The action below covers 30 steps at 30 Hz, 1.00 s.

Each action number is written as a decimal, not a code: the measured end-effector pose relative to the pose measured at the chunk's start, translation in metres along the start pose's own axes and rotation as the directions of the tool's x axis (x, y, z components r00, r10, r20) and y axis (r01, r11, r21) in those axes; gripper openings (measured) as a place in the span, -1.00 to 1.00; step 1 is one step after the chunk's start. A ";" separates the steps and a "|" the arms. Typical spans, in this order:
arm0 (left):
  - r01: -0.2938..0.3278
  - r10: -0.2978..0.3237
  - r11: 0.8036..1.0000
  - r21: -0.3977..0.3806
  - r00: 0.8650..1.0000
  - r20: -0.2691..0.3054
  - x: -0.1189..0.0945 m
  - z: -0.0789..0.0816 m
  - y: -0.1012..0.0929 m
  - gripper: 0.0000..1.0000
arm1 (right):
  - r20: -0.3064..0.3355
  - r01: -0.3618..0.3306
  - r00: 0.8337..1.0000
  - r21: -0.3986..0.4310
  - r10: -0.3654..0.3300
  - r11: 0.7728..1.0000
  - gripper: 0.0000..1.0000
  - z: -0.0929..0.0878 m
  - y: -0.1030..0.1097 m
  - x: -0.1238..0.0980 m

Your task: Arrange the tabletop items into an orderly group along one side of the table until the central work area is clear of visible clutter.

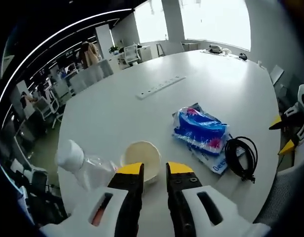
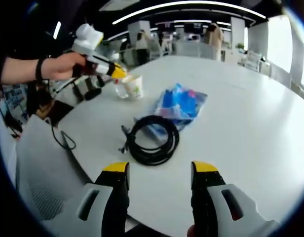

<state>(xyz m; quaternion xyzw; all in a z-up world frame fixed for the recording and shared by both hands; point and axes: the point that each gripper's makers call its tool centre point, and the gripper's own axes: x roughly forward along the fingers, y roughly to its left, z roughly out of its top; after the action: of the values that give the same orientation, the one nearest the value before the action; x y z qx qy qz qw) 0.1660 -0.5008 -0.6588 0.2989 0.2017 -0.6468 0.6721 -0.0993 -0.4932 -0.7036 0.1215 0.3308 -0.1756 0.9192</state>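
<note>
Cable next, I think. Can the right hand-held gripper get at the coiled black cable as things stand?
Probably yes. The right hand-held gripper is open and faces the coiled black cable, with bare table between them. The blue packet lies against the coil's far side, away from the approach.

— What sort of room is this?
— An open office: a large round white table (image 1: 211, 89), bright windows (image 1: 213, 19) behind it, office chairs (image 1: 58, 94) along the side.
— And the lighting?
— Long ceiling light strips (image 2: 191, 6) on a dark ceiling.
</note>
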 end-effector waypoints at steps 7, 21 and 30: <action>-0.018 0.020 0.998 -0.068 0.999 0.032 -0.023 -0.012 -0.002 -0.69 | -0.001 -0.018 1.000 -0.012 0.018 1.000 -0.04 0.001 0.006 0.003; -0.047 0.059 0.973 -0.227 0.997 0.047 -0.056 -0.048 -0.007 -0.69 | -0.007 -0.052 0.999 -0.028 0.052 0.998 -0.04 0.003 0.018 0.011; -0.040 0.059 0.939 -0.340 0.997 0.045 -0.070 -0.073 -0.022 -0.67 | -0.015 -0.055 0.998 -0.013 0.054 0.998 -0.07 -0.001 0.019 0.013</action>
<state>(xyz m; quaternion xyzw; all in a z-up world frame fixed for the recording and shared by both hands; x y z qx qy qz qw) 0.1473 -0.3997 -0.6704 0.1659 0.2842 -0.5932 0.7347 -0.0829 -0.4792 -0.7108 0.1255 0.3353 -0.1473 0.9220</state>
